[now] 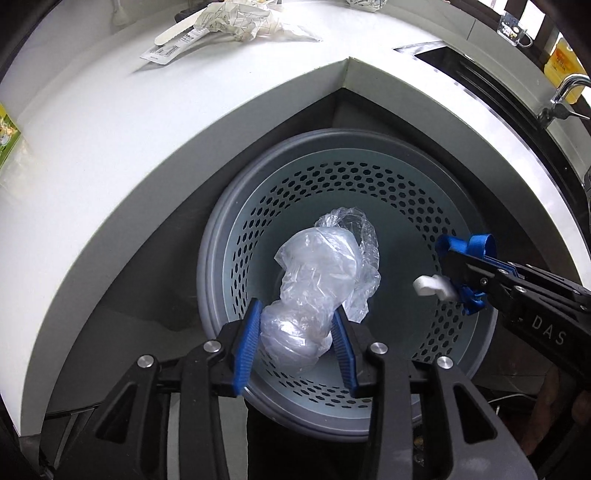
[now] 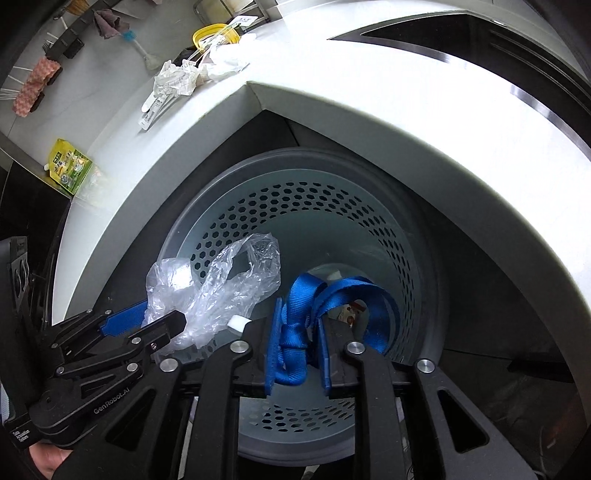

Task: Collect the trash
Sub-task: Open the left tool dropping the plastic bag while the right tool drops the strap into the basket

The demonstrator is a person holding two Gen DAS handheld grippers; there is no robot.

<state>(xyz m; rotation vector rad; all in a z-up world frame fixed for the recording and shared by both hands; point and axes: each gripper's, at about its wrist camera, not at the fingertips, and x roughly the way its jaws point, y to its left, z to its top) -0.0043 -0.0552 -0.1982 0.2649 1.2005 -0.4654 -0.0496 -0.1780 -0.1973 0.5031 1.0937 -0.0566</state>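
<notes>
Trash bin (image 1: 221, 258) with a perforated grey wall stands under the corner of the white counter (image 1: 92, 166). Above its mouth the left gripper (image 1: 298, 345) has a crumpled clear plastic bag (image 1: 317, 280) between its blue pads; the pads lie at the bag's sides, and I cannot tell if they press it. Just beside it the right gripper (image 2: 298, 354) has a knotted blue strap (image 2: 295, 332) between its pads, with a small white piece (image 1: 430, 286) near its tips; whether it squeezes the strap is unclear. Crumpled paper (image 1: 236, 22) and a green packet (image 2: 72, 170) lie on the counter, the packet at its left edge.
</notes>
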